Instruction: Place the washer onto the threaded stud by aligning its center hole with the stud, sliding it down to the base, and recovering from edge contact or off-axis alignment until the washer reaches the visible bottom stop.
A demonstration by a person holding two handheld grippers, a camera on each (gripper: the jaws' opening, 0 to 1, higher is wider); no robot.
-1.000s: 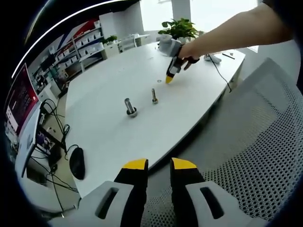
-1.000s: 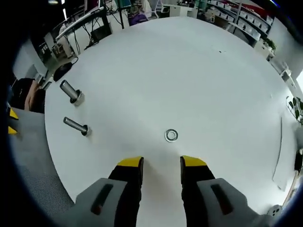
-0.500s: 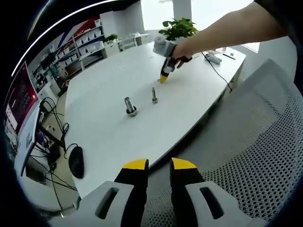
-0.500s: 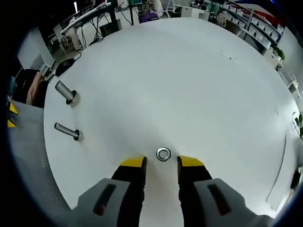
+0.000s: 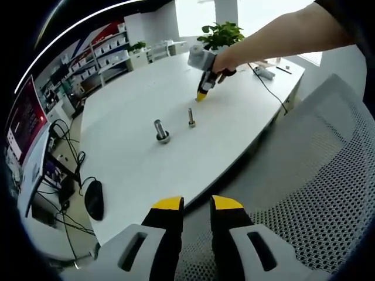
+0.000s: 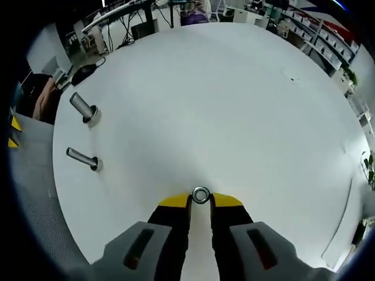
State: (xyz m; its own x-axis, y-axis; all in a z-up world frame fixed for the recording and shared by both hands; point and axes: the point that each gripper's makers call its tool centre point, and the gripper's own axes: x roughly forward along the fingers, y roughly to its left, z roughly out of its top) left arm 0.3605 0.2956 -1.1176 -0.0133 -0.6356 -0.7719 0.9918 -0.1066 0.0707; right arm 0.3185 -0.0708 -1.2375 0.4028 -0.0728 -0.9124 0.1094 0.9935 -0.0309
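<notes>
Washer pinched flat on desk between right claw tips. Pickup step judged underway. Next: lift, carry toward 10 o'clock stud, hole centred. Left claw parted, idle.

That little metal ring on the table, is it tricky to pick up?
Probably. The washer looks thin, shiny and flat on the smooth white table, so it may slide or slip between the right gripper tips. Being rigid metal, it shouldn't bend; dropped on edge, it might roll.
</notes>
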